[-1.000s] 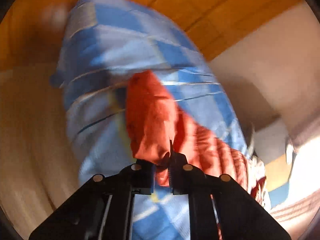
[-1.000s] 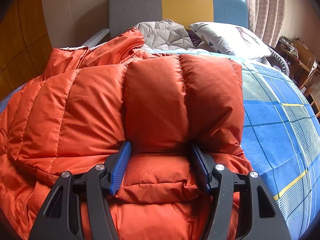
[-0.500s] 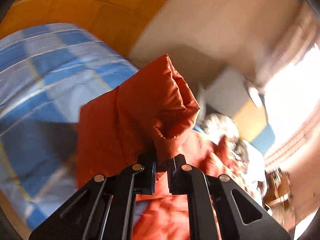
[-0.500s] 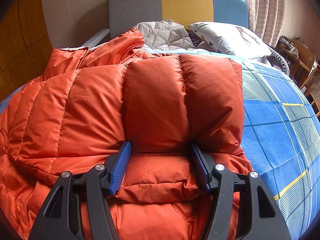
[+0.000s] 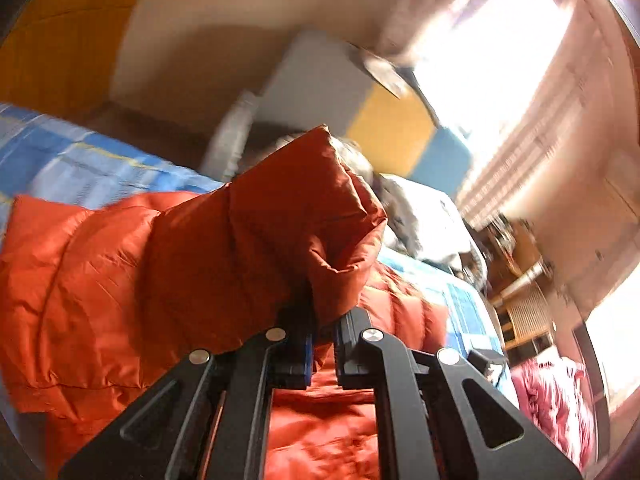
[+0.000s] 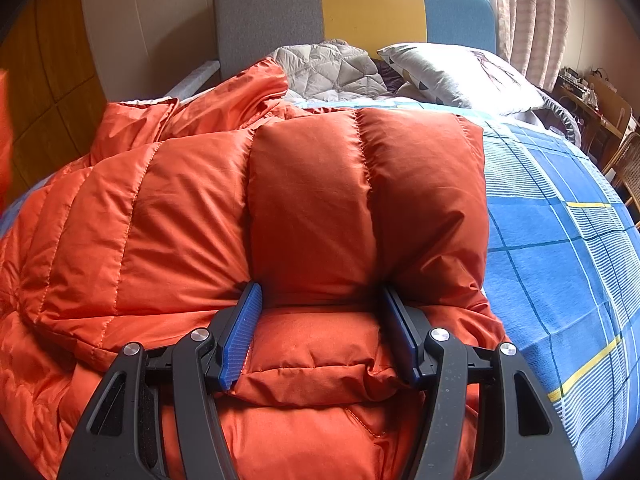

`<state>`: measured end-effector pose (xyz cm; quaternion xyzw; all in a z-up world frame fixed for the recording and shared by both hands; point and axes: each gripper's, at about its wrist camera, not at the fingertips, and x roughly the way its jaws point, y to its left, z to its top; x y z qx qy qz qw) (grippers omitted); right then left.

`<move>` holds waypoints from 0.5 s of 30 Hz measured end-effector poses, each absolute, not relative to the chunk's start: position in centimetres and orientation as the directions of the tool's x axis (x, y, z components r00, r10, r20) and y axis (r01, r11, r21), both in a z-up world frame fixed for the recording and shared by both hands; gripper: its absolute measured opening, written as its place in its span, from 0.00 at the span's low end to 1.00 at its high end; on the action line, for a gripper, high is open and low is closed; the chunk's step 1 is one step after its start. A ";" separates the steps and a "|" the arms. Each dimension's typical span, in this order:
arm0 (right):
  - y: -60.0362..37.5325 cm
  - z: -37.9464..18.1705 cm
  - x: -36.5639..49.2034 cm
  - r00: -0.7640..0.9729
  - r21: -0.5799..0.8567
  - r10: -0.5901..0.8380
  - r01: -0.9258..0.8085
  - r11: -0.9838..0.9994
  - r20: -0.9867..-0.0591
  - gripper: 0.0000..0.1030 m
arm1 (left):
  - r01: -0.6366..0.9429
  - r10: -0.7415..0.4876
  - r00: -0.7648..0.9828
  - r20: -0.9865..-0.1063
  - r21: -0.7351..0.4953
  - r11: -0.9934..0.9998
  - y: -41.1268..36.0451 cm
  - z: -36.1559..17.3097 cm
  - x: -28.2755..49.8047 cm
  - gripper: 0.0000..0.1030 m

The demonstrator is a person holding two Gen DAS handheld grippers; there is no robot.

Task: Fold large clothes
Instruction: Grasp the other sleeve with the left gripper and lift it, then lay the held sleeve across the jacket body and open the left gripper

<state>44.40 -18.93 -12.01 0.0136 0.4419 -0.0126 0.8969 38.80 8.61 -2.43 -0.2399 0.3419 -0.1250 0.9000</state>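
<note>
- Two grippers at work on one orange puffer jacket [image 6: 304, 208], which lies on the blue plaid bedspread [image 6: 560, 240].
- Left gripper [image 5: 322, 344]: jaws nearly together, pinching a fold of jacket cloth [image 5: 280, 232] held up off the bed; view blurred.
- Right gripper [image 6: 320, 332]: jaws wide apart, straddling a folded-over quilted panel, pads pressing its sides; a brace, not a pinch.
- Jacket's long axis seems to run from near-left toward the headboard [image 6: 360, 4], collar end far.
- Judgement: left gripper carries the free part, so the next fold lies across toward the braced panel.
- Far: pillow [image 6: 452, 72], grey quilt [image 6: 328, 64].
</note>
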 end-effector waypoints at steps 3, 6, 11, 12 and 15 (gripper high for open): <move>-19.0 -12.0 44.4 0.610 0.023 -0.003 0.035 0.999 -0.792 0.58 | 0.112 -0.441 0.703 -0.558 -0.525 0.844 5.3 -2.5 39.8 0.06; -19.3 -12.0 44.5 0.612 0.035 0.006 0.035 0.999 -0.791 0.58 | 0.163 -0.482 0.669 -0.566 -0.520 0.838 2.2 -2.8 41.0 0.06; -19.6 -12.0 44.4 0.616 0.063 0.028 0.036 0.997 -0.787 0.58 | 0.247 -0.546 0.602 -0.582 -0.515 0.821 -1.7 -3.6 42.3 0.06; -19.6 -12.0 44.5 0.617 0.067 0.031 0.036 0.997 -0.787 0.58 | 0.254 -0.552 0.590 -0.589 -0.514 0.820 -2.2 -4.0 42.5 0.06; -19.6 -11.9 44.5 0.617 0.071 0.033 0.037 0.997 -0.786 0.58 | 0.260 -0.557 0.562 -0.612 -0.508 0.821 -3.8 -5.2 43.2 0.06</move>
